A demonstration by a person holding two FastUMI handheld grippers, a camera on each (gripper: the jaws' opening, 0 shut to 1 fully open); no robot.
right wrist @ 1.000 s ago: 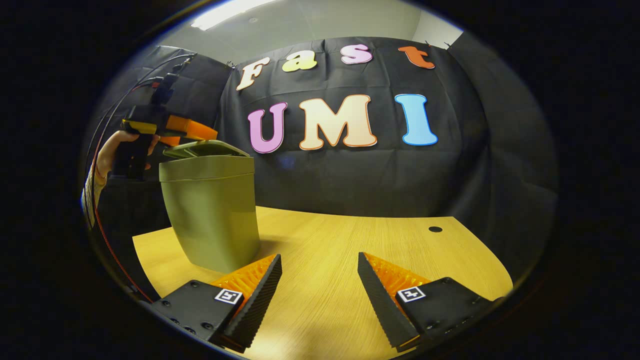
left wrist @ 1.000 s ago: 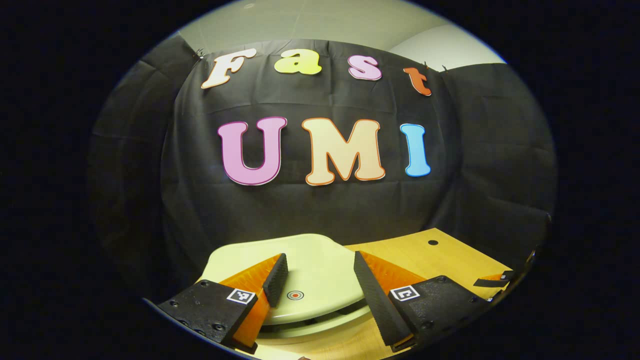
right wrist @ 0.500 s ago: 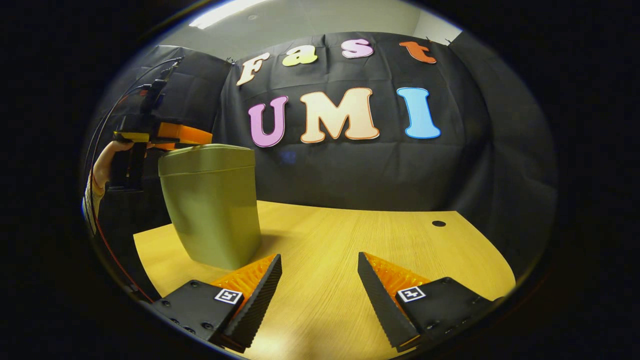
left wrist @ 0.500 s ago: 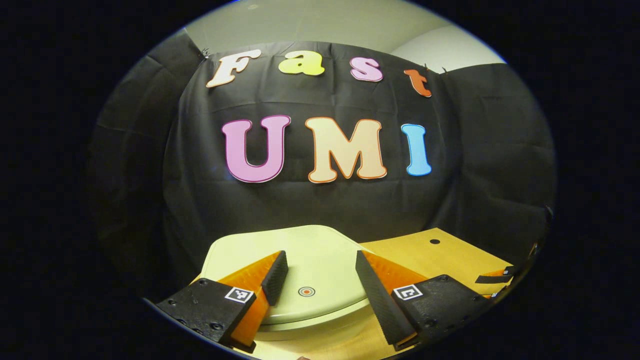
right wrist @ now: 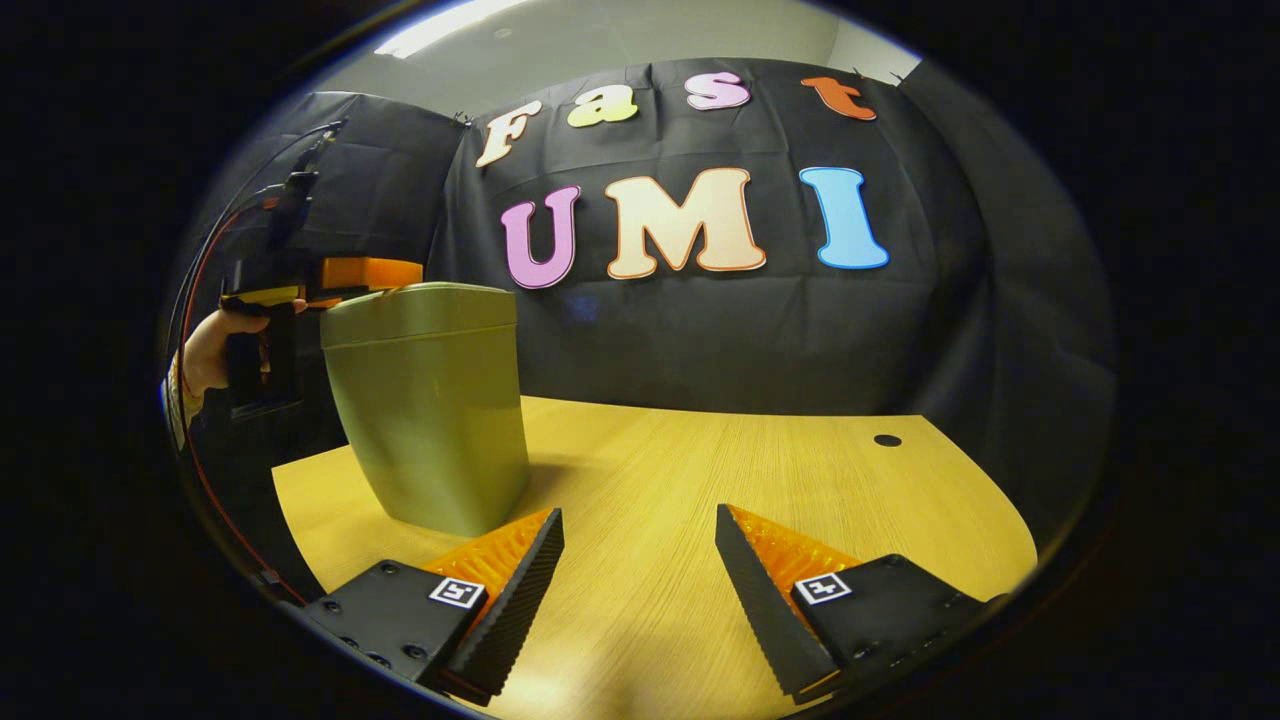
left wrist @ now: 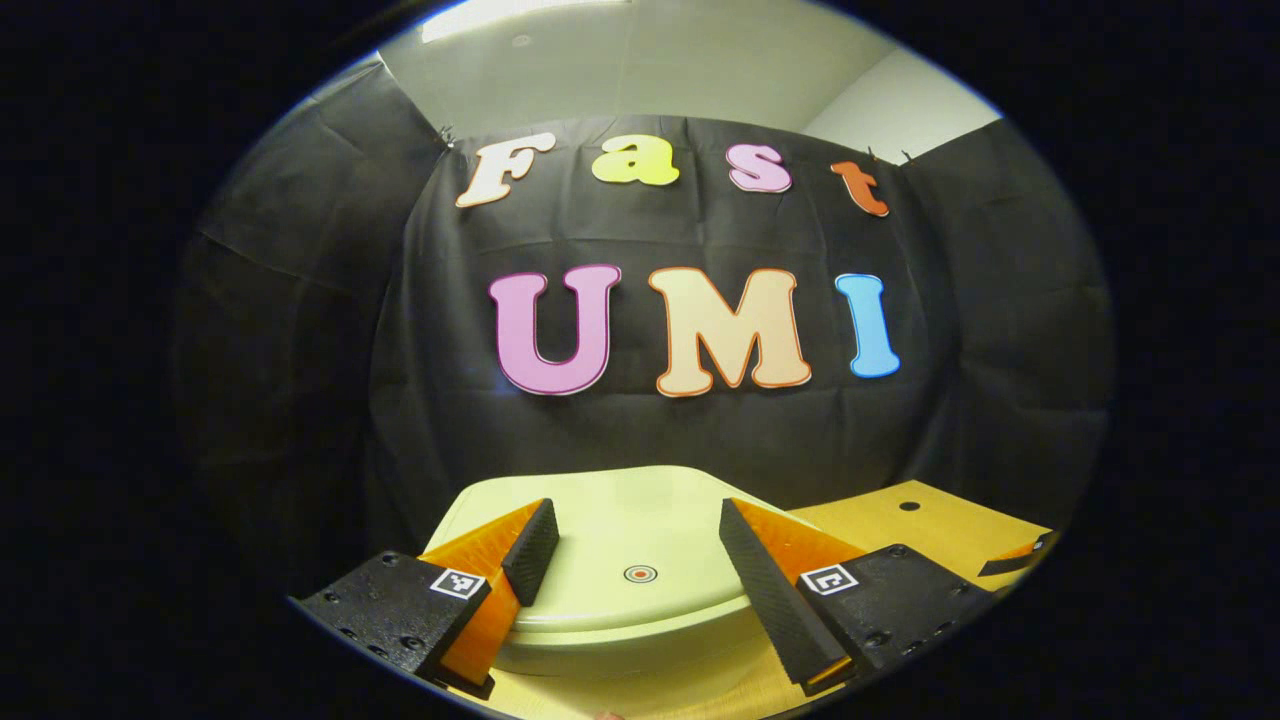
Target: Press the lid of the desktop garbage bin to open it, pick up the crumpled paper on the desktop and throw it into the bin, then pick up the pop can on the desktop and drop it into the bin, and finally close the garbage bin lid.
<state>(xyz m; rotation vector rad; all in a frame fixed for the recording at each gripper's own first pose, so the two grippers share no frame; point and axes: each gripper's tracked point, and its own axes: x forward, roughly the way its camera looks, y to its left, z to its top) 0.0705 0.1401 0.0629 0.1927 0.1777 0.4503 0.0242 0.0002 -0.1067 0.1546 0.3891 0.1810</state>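
A: Both claws stood apart and empty: the left claw (left wrist: 630, 535) just above the bin (right wrist: 428, 405) lid (left wrist: 610, 560), the right claw (right wrist: 638, 560) over the bench (right wrist: 700, 470), right of the bin.

B: The lid looked shut, so closing seemed the step in hand; next, simply withdraw.

We take this for a recording booth set up inside an office-like room. Black cloth (right wrist: 720, 340) hangs as a backdrop behind a wooden desk (right wrist: 700, 500) with a round cable hole (right wrist: 887, 440) near its far right corner. Above the cloth we see a plain pale ceiling (left wrist: 640, 70) and what looks like a strip light (right wrist: 450, 28), though it is blurred at the edge.
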